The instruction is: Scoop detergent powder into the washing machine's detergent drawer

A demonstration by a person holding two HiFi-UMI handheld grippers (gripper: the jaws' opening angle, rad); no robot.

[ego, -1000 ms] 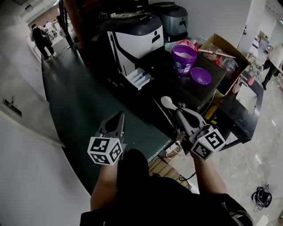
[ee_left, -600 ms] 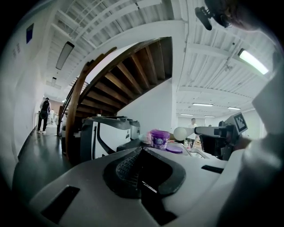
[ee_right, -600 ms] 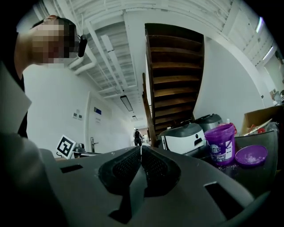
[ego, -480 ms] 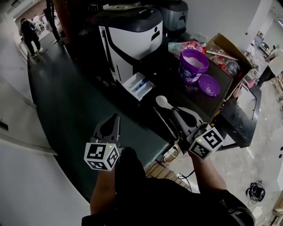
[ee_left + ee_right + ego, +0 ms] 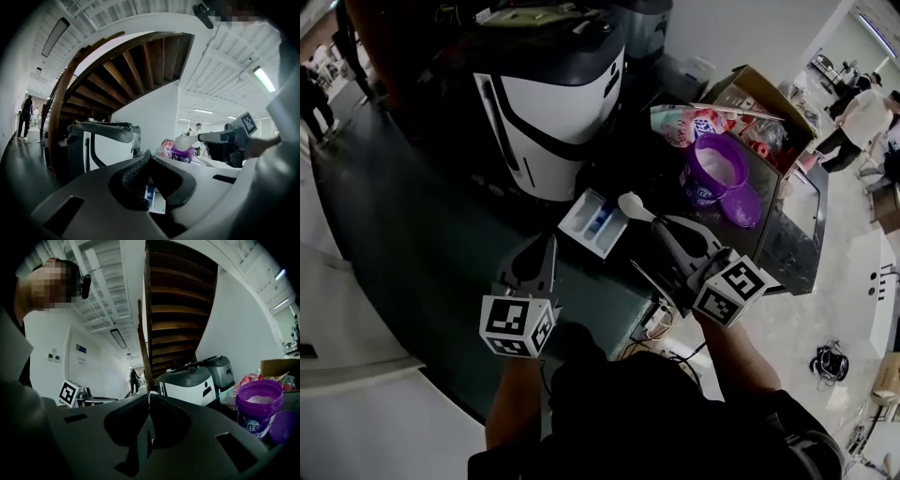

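Note:
The white and black washing machine (image 5: 553, 103) stands at the back of the dark counter. Its white detergent drawer (image 5: 593, 223) is pulled out, also visible in the left gripper view as the drawer (image 5: 157, 201) below the jaws. My right gripper (image 5: 664, 232) is shut on a white spoon (image 5: 630, 204), whose bowl hovers just right of the drawer. Whether the spoon (image 5: 183, 142) carries powder is unclear. An open purple tub (image 5: 717, 169) of white powder stands to the right, beside its lid (image 5: 742, 204). My left gripper (image 5: 549, 242) is shut and empty, in front of the drawer.
A cardboard box (image 5: 759, 103) and a colourful bag (image 5: 694, 122) sit behind the tub (image 5: 260, 408). The dark counter (image 5: 422, 262) curves away to the left. A power strip (image 5: 661, 323) lies below the counter's edge. People (image 5: 862, 112) stand at the far right.
Both grippers have moved closer to the machine. The spoon's bowl, earlier in front of the tub and well right of the drawer, now sits right beside the drawer.

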